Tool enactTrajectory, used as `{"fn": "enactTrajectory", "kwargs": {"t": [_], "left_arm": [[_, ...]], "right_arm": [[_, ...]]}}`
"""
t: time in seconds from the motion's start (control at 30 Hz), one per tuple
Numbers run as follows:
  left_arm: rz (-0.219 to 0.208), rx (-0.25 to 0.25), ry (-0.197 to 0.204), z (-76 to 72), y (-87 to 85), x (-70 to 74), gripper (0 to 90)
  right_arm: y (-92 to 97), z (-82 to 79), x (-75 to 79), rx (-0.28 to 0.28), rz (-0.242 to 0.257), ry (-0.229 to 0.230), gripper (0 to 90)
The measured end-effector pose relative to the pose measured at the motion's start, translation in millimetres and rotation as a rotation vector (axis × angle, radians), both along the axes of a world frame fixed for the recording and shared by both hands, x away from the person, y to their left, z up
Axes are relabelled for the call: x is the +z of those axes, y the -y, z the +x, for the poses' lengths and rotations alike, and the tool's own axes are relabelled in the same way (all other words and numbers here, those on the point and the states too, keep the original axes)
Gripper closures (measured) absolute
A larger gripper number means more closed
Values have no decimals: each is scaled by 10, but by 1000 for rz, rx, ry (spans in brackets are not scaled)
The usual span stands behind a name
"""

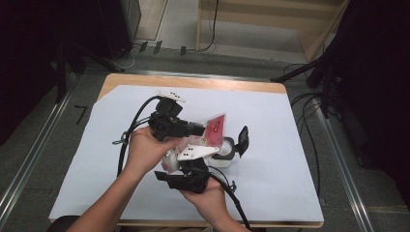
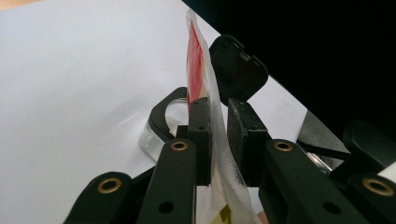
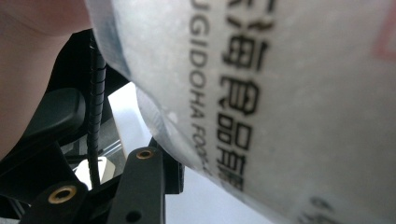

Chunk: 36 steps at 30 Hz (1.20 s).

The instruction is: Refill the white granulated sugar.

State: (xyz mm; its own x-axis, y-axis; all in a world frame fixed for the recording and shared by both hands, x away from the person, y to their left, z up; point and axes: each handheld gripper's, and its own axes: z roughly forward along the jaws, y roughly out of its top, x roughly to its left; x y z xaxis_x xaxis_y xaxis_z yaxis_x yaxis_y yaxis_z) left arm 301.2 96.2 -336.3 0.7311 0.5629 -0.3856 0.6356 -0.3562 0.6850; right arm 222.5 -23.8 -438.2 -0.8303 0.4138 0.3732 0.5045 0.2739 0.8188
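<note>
From the high view, 2 hands meet over the middle of the white-covered bench [image 1: 270, 145], the left hand-held gripper [image 1: 200, 129] gripping a red-and-clear pouch [image 1: 215, 128] above a clear container [image 1: 226, 151] with its black lid [image 1: 242, 140] flipped up. In the left gripper view, the jaws are clamped on the pouch's thin edge. In the right gripper view, the printed pouch looms close; the right hand-held gripper [image 3: 154, 186] seems clamped on it, though 1 jaw is hidden.

The high view looks forward and down on the tabletop [image 1: 270, 125] from well above. The left gripper view looks along its jaws, close behind the packet [image 2: 205, 88]. The right gripper view sits almost against that same packet [image 3: 289, 102].
</note>
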Motion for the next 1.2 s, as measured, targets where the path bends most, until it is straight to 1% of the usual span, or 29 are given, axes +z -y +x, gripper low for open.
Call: {"fn": "enactTrajectory", "kwargs": {"t": [0.07, 0.1, 0.37, 0.4, 0.7, 0.73, 0.9, 0.93, 0.97, 1.0, 1.07, 1.13, 1.17, 1.2], "left_arm": [[9, 1, 0, 0, -3, 6, 804], [-1, 0, 2, 0, -2, 0, 805], [7, -1, 4, -3, -2, 7, 804], [0, -1, 6, -3, 0, 2, 804], [3, -3, 6, -7, -4, 12, 803], [9, -3, 7, -7, -5, 15, 803], [4, 5, 10, -12, -5, 23, 801], [-4, 8, 11, -13, -4, 21, 800], [4, 8, 11, -14, -7, 28, 800], [-5, 7, 12, -14, -7, 28, 799], [7, 9, 11, -20, -8, 42, 800], [1, 8, 14, -18, -7, 43, 802], [6, 10, 12, -19, -7, 48, 803], [-3, 13, 13, -18, -5, 44, 804]], "right_arm": [[-1, -1, 2, 0, 1, -1, 625], [-2, -2, 2, 1, 1, -1, 625], [-4, -2, 4, 2, -1, 0, 624], [-4, -2, 4, 2, -2, 0, 624], [-6, -1, 9, 5, 0, -1, 625], [-6, -1, 9, 5, 0, -1, 626], [-11, 4, 12, 7, 4, -3, 626], [-14, 6, 14, 6, 6, -5, 626], [-16, 9, 16, 7, 7, -4, 626], [-17, 9, 17, 7, 8, -4, 625], [-19, 11, 21, 6, 10, -2, 626], [-20, 12, 22, 7, 13, 1, 625], [-21, 11, 23, 6, 15, 1, 625], [-22, 11, 24, 6, 16, 2, 625]]}}
